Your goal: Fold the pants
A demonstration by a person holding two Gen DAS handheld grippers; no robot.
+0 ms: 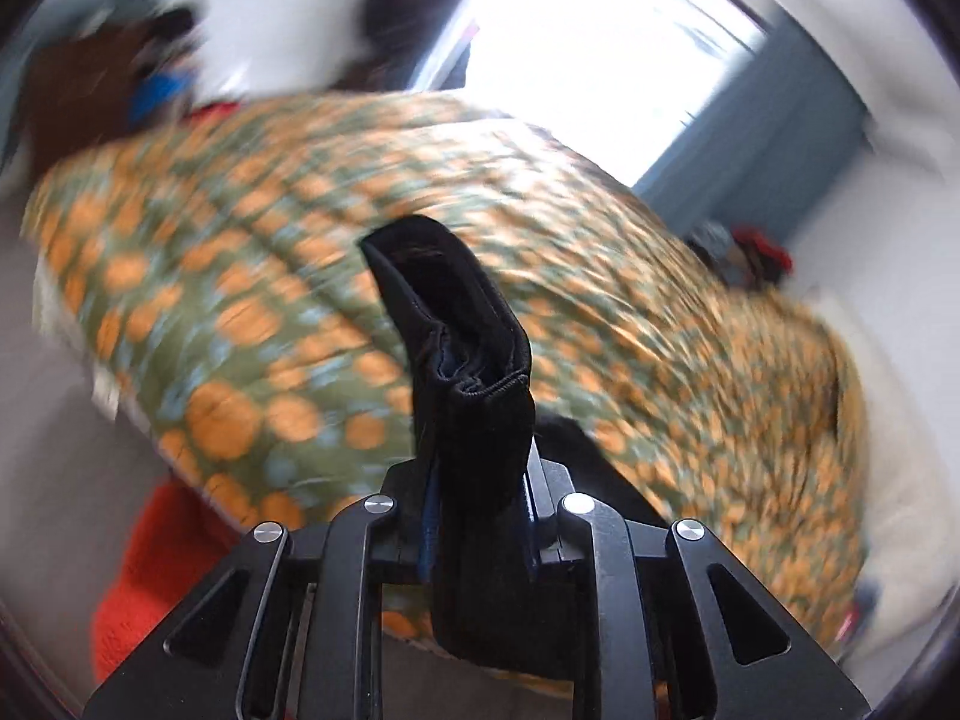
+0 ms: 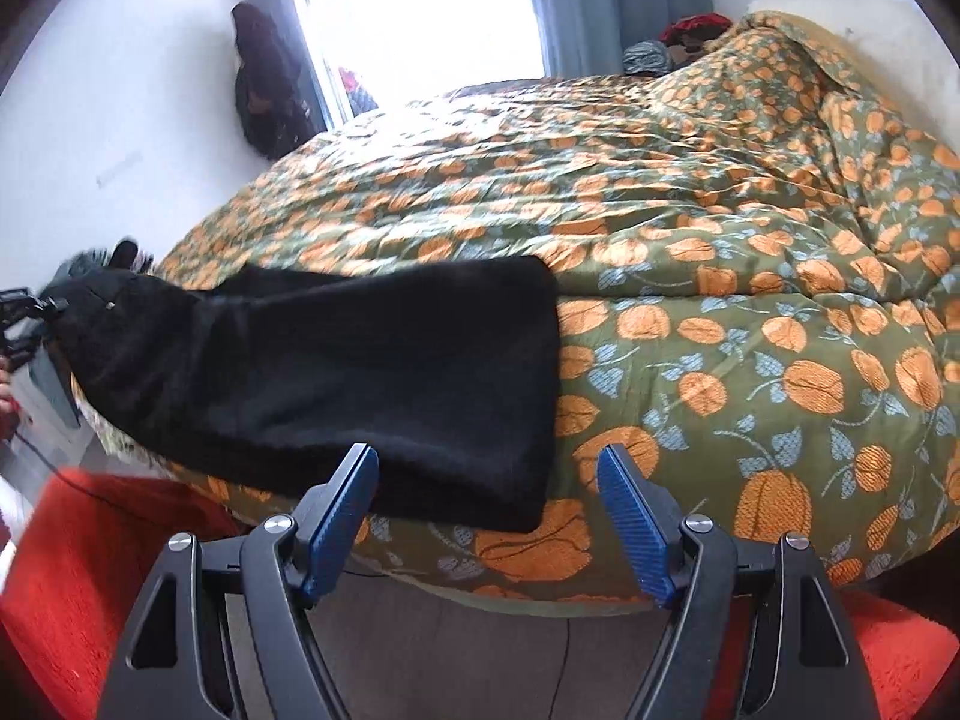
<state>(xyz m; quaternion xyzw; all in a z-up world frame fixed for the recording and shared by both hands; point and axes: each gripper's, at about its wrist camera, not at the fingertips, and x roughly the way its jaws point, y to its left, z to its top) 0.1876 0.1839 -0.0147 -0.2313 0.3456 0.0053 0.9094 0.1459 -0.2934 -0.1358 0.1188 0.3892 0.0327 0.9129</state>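
Seemingly, one fold is done: the pants (image 2: 336, 372) are laid doubled on the bed (image 2: 720, 276), near its edge. One end is pinched in the left gripper (image 1: 474, 480). The right gripper (image 2: 489, 498) is held spread, nothing between its jaws. Further folds are left.

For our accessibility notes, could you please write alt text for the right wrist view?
Black pants lie across the near edge of a bed covered by a green quilt with orange pumpkins. The open right gripper hovers before them, blue-padded fingers apart and holding nothing. A red rug lies below; a bright window sits behind.
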